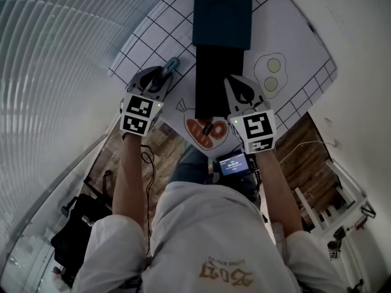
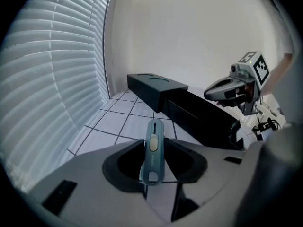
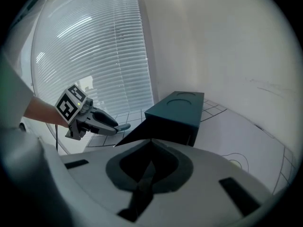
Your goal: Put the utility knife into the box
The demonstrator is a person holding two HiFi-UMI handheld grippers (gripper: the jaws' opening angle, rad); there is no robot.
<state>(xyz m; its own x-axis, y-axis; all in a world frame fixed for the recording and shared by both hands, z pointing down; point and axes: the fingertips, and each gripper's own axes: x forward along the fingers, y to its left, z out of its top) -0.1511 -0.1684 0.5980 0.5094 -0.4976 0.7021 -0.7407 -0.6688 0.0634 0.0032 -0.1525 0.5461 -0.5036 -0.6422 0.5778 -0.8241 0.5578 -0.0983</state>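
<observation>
Fingers of the left gripper (image 1: 161,78) clamp the utility knife (image 2: 153,150), at 9 o'clock from the box (image 1: 221,17); the right gripper (image 1: 234,84) has its fingers pressed together, empty.

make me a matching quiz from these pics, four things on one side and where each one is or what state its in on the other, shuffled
Things:
1. utility knife
2. right gripper
3. fried egg drawing
4. teal box cover

Places or states:
A. at the far end of the black tray
B. jaws together, nothing between them
C. on the white mat, right of the black tray
D. clamped between the jaws of the left gripper

Pairs: 1-D, 2-B, 3-C, 4-A
</observation>
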